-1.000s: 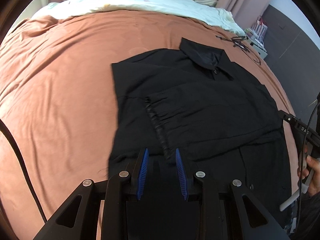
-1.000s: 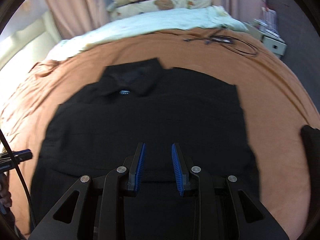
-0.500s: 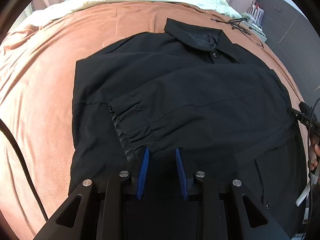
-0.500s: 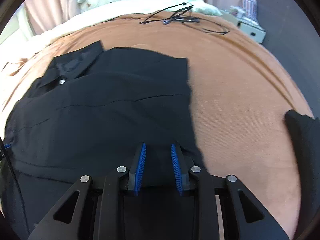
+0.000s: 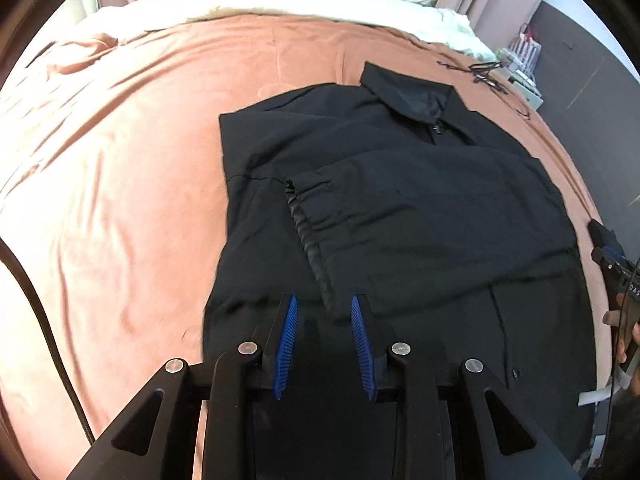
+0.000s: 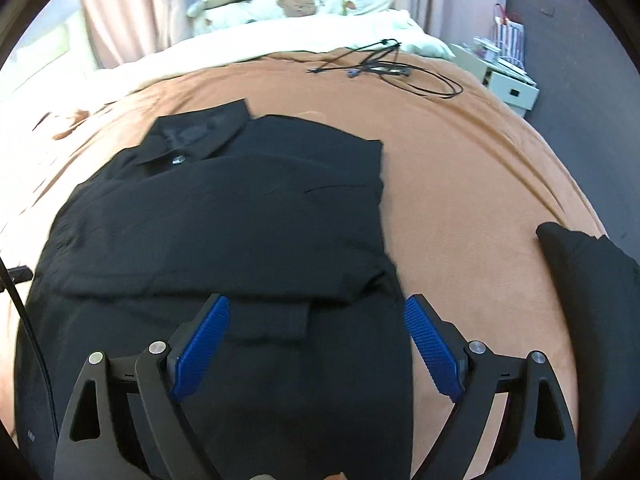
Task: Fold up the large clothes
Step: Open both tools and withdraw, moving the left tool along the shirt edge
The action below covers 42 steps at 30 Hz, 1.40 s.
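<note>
A black collared jacket lies flat on the brown bedspread, collar at the far end, both sleeves folded across the chest. The cuffed sleeve end lies just ahead of my left gripper. The left gripper hovers over the jacket's hem, jaws narrowly parted, with nothing seen between the blue pads. In the right wrist view the jacket fills the middle. My right gripper is wide open above the hem near the jacket's right edge, empty.
A tangle of black cables lies on the far bedspread. White bedding and pillows sit at the head. A white drawer unit stands right of the bed. A dark cloth item lies at the right.
The right gripper has opened wide from a narrow gap and let go of the folded jacket side. The left gripper has drawn back toward the hem.
</note>
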Tool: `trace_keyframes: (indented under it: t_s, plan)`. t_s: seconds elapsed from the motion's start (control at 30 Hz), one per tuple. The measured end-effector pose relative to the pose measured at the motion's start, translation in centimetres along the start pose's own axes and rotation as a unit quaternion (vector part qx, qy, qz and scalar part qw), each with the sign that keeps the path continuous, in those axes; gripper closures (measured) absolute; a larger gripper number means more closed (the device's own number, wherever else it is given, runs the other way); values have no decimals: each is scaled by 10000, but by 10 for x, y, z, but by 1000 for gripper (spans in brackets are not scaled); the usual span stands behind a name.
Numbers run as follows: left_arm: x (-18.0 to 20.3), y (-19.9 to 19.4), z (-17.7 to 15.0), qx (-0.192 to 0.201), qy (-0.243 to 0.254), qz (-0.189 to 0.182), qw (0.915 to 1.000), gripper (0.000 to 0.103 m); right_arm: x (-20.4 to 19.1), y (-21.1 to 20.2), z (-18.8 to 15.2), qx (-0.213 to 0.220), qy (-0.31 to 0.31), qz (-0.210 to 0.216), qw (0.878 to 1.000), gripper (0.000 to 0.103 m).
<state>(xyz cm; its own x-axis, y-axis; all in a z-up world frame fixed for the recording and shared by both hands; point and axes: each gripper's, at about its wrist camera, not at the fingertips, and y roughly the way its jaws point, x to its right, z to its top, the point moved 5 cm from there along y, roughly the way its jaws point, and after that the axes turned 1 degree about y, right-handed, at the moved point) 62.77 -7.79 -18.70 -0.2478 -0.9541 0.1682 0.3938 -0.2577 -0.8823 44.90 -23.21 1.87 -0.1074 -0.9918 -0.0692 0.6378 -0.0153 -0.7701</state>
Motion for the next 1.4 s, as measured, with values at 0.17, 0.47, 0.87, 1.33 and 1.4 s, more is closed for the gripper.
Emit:
trace_keyframes:
  t_s: [0.17, 0.47, 0.87, 1.33, 1.4]
  plan:
    - [2, -42, -26, 191, 75, -40, 9998, 73, 0, -27, -21, 72, 28, 214, 9997, 14]
    - [2, -115, -81, 705, 4, -59, 9975, 23, 21, -90, -64, 344, -88, 333, 9988, 14]
    - [4, -185, -168, 1157, -466, -132, 9921, 21, 20, -165, -147, 798, -322, 464, 9952, 14]
    - [9, -216, -265, 1111, -392, 17, 9930, 21, 60, -232, -227, 1079, -614, 586, 9905, 14]
    - [8, -218, -279, 1117, -447, -92, 9927, 21, 66, -236, -238, 1063, -556, 602, 9910, 14]
